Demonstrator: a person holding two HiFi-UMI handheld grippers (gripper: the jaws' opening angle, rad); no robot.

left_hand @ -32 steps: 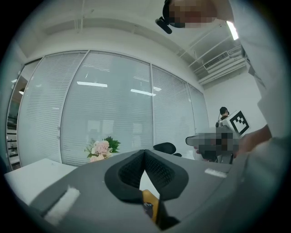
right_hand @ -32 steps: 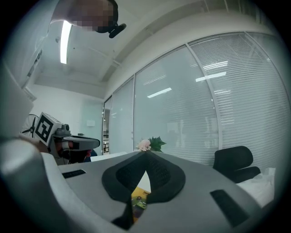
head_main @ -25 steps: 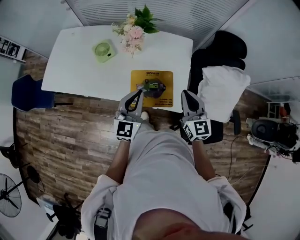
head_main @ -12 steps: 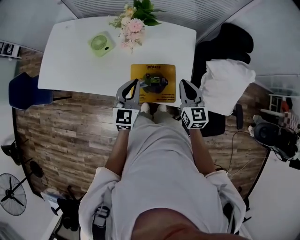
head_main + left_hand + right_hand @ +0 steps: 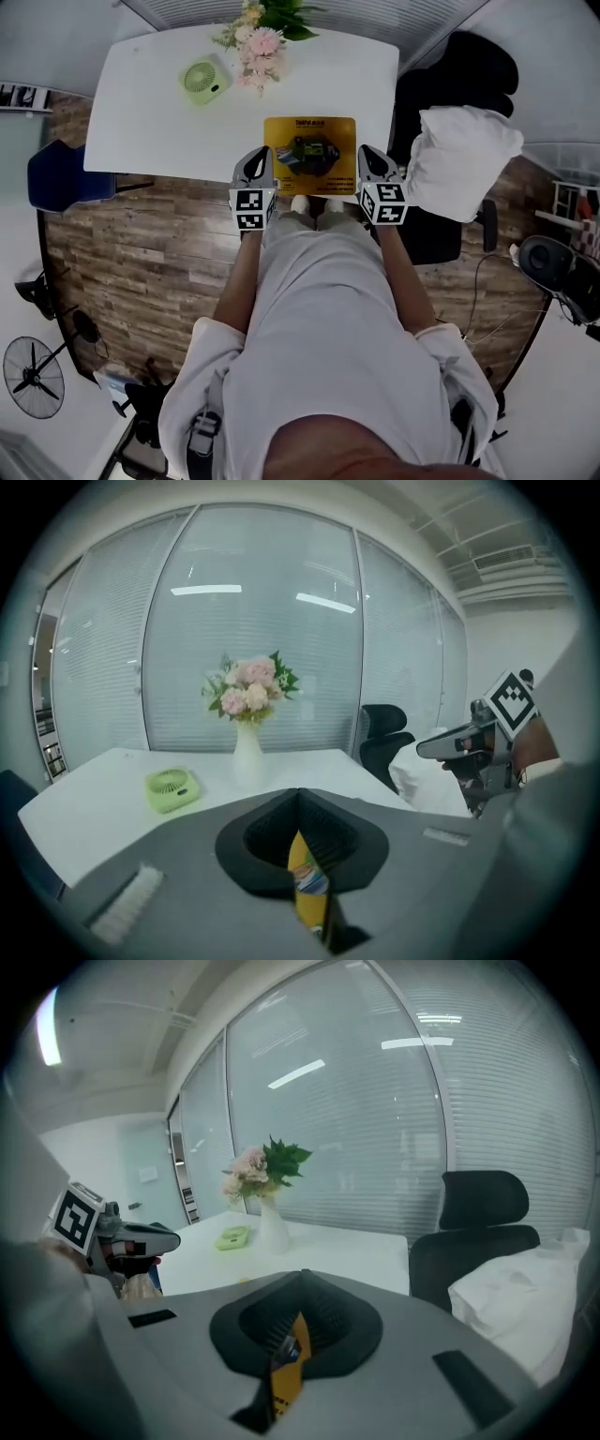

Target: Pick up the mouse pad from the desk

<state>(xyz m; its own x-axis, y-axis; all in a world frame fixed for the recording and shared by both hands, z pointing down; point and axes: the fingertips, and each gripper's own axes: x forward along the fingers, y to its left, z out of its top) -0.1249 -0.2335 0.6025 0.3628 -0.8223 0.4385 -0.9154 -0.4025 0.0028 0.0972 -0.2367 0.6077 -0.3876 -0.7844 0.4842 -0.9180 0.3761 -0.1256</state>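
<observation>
The yellow mouse pad [image 5: 309, 155], with a dark printed picture in its middle, lies flat at the near edge of the white desk [image 5: 150, 122]. My left gripper [image 5: 255, 167] hangs just off the pad's left side, above the desk's front edge, jaws shut and empty. My right gripper [image 5: 370, 161] mirrors it on the pad's right side, also shut and empty. In the left gripper view a sliver of the mouse pad [image 5: 305, 883] shows below the closed gripper tip [image 5: 298, 793]. The right gripper view shows the same mouse pad [image 5: 286, 1368] under its gripper tip [image 5: 302, 1274].
A green fan [image 5: 206, 77] and a vase of pink flowers [image 5: 258, 37] stand at the desk's back. A black office chair [image 5: 459, 80] carrying a white cloth [image 5: 464, 159] is right of the desk. A blue chair [image 5: 56, 178] sits at the left.
Both grippers have dropped and spread apart, from in front of the pad to either side of it. Their jaws stayed shut.
</observation>
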